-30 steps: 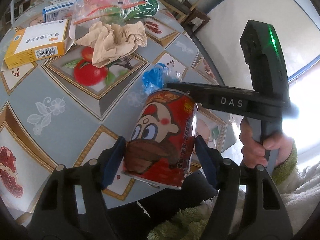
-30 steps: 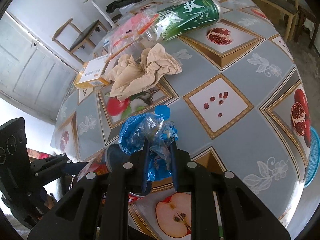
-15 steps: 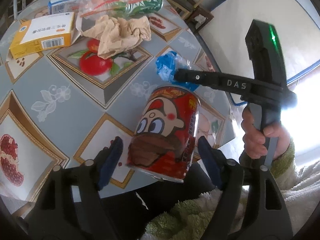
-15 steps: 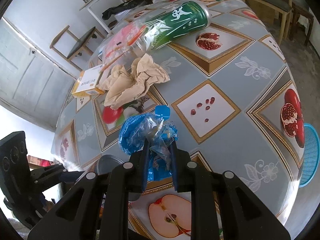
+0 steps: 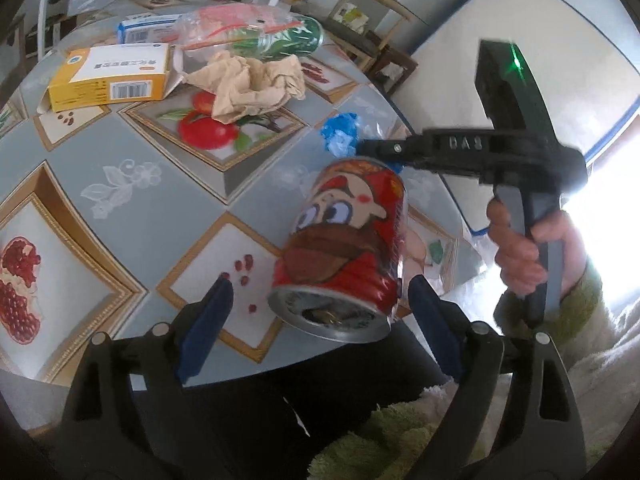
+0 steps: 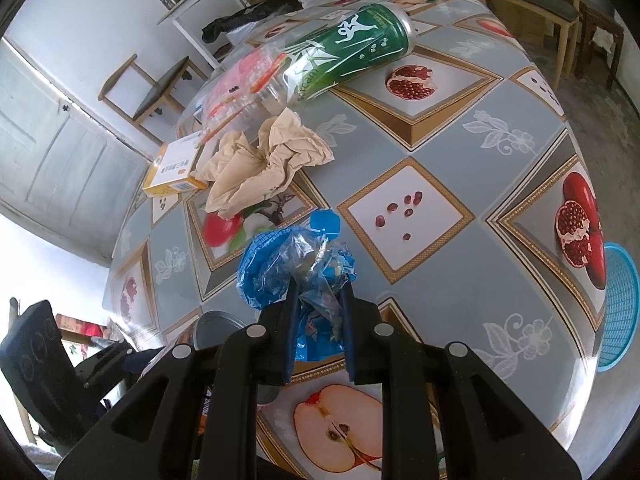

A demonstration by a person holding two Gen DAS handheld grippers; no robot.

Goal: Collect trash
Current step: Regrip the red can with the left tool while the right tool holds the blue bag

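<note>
The left gripper (image 5: 316, 320) has just been spreading its jaws, which are standing clear of the red cartoon-printed drink can (image 5: 344, 252) tilting between them at the table's (image 5: 132, 184) near edge. The right gripper (image 6: 318, 324) is pinching a crumpled blue plastic wrapper (image 6: 292, 264) just above the fruit-patterned tabletop.

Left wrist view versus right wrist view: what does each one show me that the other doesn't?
Only the left wrist view shows the red cartoon can between the left gripper's parted pads, which have just been opening, and a hand. Only the right shows a blue basket beyond the table edge. Both show the blue wrapper in the right gripper, crumpled paper, the green can and the yellow box.
</note>
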